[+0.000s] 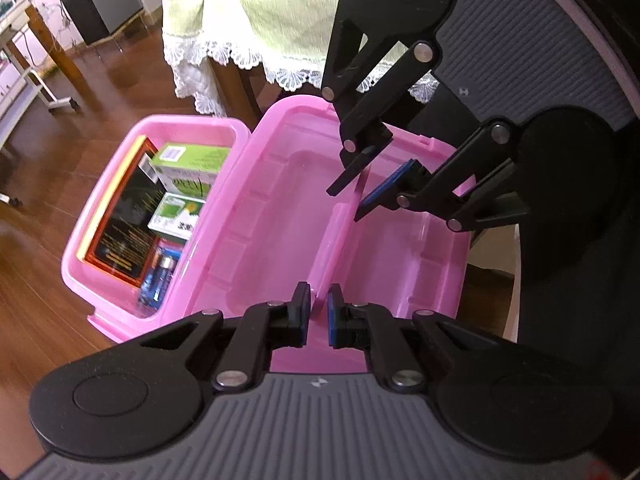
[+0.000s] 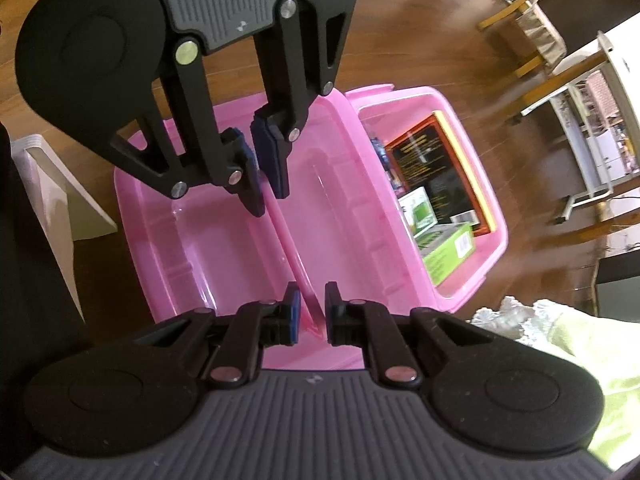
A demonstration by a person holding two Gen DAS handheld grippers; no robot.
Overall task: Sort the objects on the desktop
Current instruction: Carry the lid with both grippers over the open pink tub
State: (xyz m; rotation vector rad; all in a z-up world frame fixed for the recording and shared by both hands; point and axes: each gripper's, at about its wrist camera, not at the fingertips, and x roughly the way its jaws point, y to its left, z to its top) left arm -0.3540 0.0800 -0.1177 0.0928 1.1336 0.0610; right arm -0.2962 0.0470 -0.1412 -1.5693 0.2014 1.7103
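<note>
Both tools are working on one thing: the left tool and right tool are each straddling the raised pink handle that runs along the middle of the pink lid, one tool at each end of it; the lid is lying flipped open, inner face up, beside the pink storage box, apparently on the wooden floor. Box is already holding the sorted things: a dark book with an orange border, two green cartons and a blue pack of batteries. Judged step: taking hold of the lid by its handle in order to swing it over and close the box. Left jaws are standing narrowly parted around the handle strip, blue pads just beside it; whether they are pressing on it cannot be told. Right jaws are likewise slightly apart around the handle's other end, with a sliver of gap showing on one side, so not clamped yet by the look of it. To do this well: both tools should be closing squarely on the thin strip before any lift; raising should be kept even at both ends so the lid is not twisting; the carton tops should be cleared as the lid is coming over the box rim. A lace-edged green cloth is hanging nearby.
</note>
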